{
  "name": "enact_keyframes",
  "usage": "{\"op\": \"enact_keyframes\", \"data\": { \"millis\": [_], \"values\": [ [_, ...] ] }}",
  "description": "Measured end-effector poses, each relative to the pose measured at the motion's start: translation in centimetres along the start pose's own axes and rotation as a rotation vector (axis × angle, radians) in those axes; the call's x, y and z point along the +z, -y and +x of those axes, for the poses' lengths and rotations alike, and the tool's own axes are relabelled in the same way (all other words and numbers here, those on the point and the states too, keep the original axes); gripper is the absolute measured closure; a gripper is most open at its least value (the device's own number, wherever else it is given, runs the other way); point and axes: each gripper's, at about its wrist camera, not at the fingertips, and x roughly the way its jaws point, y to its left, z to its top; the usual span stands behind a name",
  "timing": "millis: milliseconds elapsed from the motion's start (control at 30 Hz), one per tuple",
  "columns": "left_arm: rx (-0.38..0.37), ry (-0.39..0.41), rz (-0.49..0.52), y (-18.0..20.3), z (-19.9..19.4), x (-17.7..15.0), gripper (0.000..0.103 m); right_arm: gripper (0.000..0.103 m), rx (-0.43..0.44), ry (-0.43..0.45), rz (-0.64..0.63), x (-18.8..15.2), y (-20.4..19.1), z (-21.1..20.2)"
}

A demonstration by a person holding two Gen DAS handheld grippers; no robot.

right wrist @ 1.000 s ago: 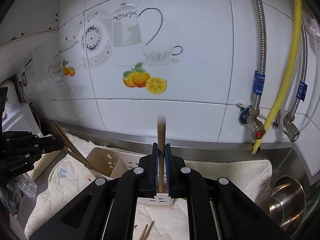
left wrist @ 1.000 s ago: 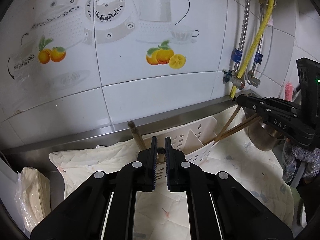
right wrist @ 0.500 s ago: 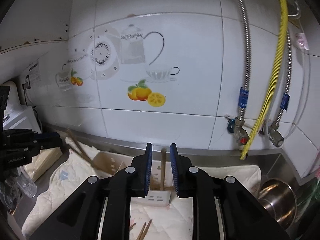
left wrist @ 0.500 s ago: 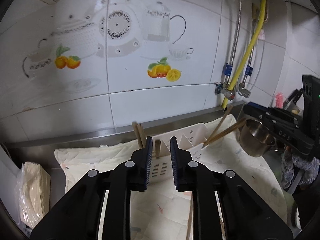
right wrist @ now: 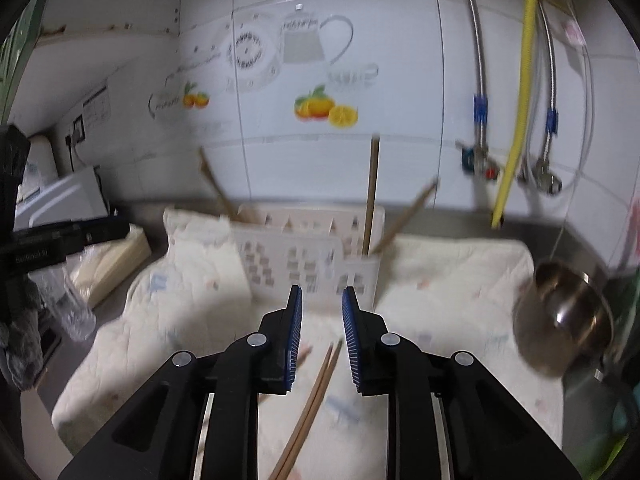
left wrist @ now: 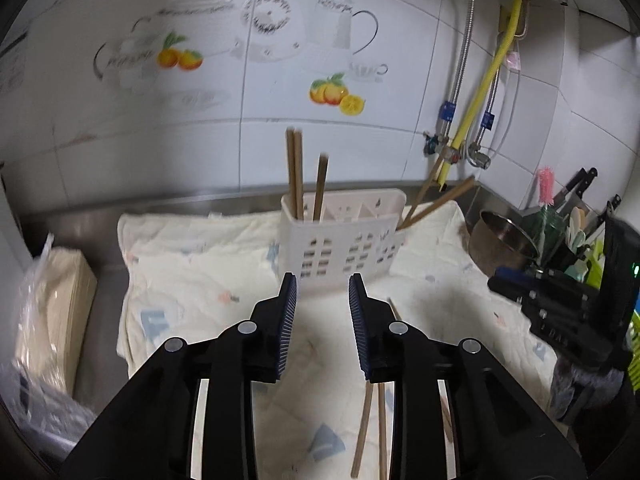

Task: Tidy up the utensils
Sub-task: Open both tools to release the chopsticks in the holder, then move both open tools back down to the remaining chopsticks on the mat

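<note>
Standing on a pale quilted cloth (left wrist: 192,256), a cream perforated plastic utensil caddy (left wrist: 340,240) with several compartments held brown wooden chopsticks: in the left wrist view three upright sticks (left wrist: 298,176) rose from its left end compartment and two (left wrist: 436,200) leaned outward from its right end. In the right wrist view one stick (right wrist: 372,196) stood upright and another (right wrist: 408,212) slanted in the right end, with blurred ones (right wrist: 216,184) leaning at the left end. Loose chopsticks (right wrist: 312,404) lay flat on the cloth in front of the caddy, between and below the right gripper's (right wrist: 320,336) fingers. More loose sticks (left wrist: 372,424) lay beneath the left gripper (left wrist: 322,328). Both grippers hovered just short of the caddy with their blue-padded jaws parted and nothing between them. A steel pot (right wrist: 568,312) sat off the cloth's right edge.
</note>
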Motion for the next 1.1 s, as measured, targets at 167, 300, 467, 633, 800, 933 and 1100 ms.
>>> {"op": "enact_keyframes", "data": {
  "millis": [167,300,467,633,800,933,1100],
  "values": [
    [0.020,-0.019,-0.018,-0.4,-0.2,-2.6,0.069,0.082,0.009,-0.069,0.037,-4.4,-0.6,0.3],
    [0.011,-0.028,-0.060,-1.1,-0.5,-4.3,0.068,0.082,0.018,-0.129,0.057,-7.5,-1.1,0.9],
    [0.014,-0.049,-0.091,-1.7,-0.4,-6.4,0.068,0.082,0.030,-0.195,0.120,-11.0,-1.2,1.7],
    [0.016,-0.078,-0.113,-2.4,-0.1,-7.9,0.068,0.083,0.028,-0.242,0.149,-12.9,-1.2,2.7],
    [0.020,-0.096,-0.129,-3.0,0.2,-8.7,0.068,0.087,0.035,-0.264,0.164,-13.7,-1.4,3.4],
    [0.017,-0.108,-0.132,-3.2,0.3,-9.0,0.068,0.090,0.024,-0.272,0.170,-13.8,-1.4,3.8],
    [0.015,-0.119,-0.138,-3.4,0.7,-9.4,0.068,0.091,0.022,-0.278,0.177,-13.9,-1.3,3.9]
  ]
}}
